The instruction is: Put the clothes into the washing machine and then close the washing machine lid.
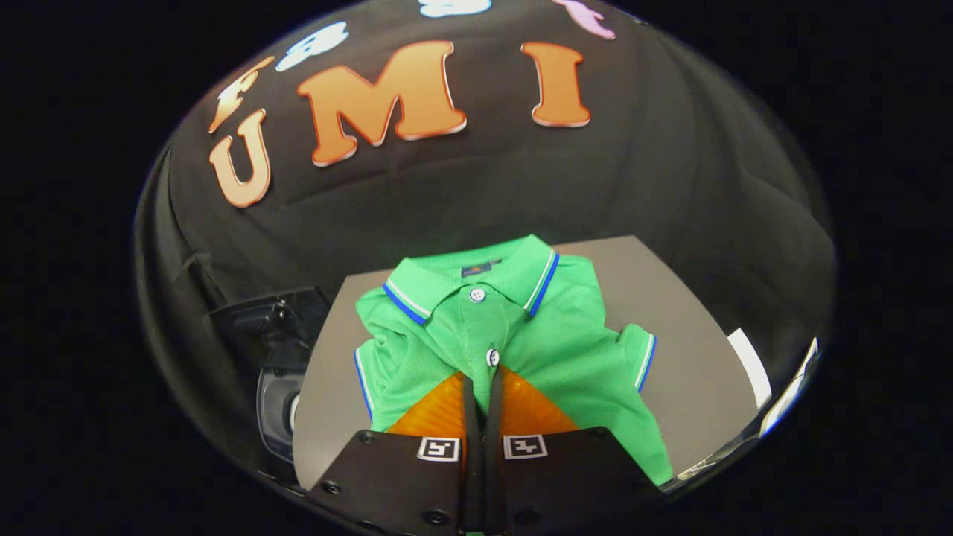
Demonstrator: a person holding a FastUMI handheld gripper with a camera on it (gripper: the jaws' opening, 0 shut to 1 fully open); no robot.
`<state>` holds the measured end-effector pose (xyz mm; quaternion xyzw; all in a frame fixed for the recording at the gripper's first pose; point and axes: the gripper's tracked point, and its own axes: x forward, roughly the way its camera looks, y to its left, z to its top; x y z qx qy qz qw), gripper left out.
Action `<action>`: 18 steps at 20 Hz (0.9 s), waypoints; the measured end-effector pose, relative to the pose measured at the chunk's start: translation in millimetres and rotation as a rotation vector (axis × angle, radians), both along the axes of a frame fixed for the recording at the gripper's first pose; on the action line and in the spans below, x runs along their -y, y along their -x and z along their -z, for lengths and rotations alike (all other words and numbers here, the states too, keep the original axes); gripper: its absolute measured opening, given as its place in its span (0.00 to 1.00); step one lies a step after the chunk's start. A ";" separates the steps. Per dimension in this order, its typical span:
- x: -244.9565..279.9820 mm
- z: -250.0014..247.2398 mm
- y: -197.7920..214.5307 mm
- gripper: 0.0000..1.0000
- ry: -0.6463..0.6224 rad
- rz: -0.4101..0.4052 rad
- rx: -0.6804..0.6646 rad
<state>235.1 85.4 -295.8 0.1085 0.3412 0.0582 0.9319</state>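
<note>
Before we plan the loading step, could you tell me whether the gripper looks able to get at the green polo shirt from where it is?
Probably yes. The gripper has its fingers nearly together over the placket of the green polo shirt, which lies folded on the grey table with nothing in between.

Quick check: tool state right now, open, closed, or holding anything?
Tool: fingers closed together with almost no gap, tips at the placket of the green polo shirt on the table; whether cloth is pinched cannot be told.

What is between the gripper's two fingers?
In the gripper view, the gripper is pinched shut on the green polo shirt's button placket, on the grey table.
</note>
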 end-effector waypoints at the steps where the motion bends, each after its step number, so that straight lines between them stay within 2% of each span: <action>1: 0.0 -3.3 -1.0 0.08 0.012 0.001 0.078; 3: -2.1 -15.3 -5.7 0.08 -0.002 0.008 0.223; 6: 1.9 -40.3 3.7 0.08 -0.088 0.043 0.357; 9: 11.3 -79.6 16.4 0.07 -0.105 0.051 0.485; 15: 19.4 -142.8 41.7 0.07 -0.134 0.019 0.625; 18: 20.9 -174.0 54.3 0.07 -0.082 0.014 0.700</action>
